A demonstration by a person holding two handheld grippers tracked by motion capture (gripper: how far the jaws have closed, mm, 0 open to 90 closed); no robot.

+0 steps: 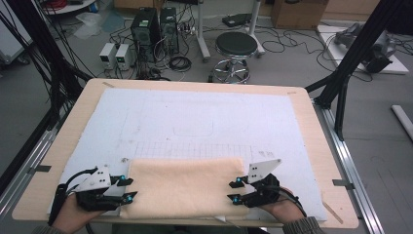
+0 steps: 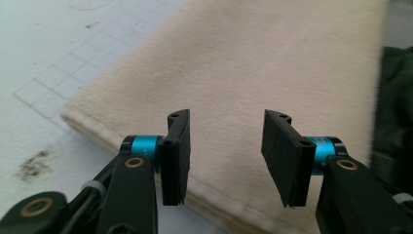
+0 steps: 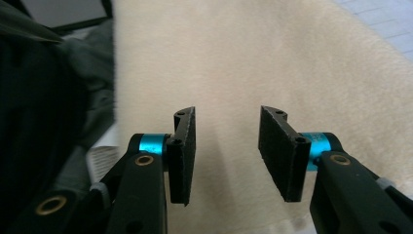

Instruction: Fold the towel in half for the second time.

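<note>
A folded cream towel (image 1: pixel 184 186) lies near on the white surface (image 1: pixel 195 122). The left hand-held gripper (image 1: pixel 127 188) and right hand-held gripper (image 1: pixel 235 190) flank it, jaws spread, empty. The gripper views show its plush nap.

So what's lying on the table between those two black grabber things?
In the high view, a folded cream towel spans the stretch between the left gripper and the right gripper; nothing else lies there.
</note>
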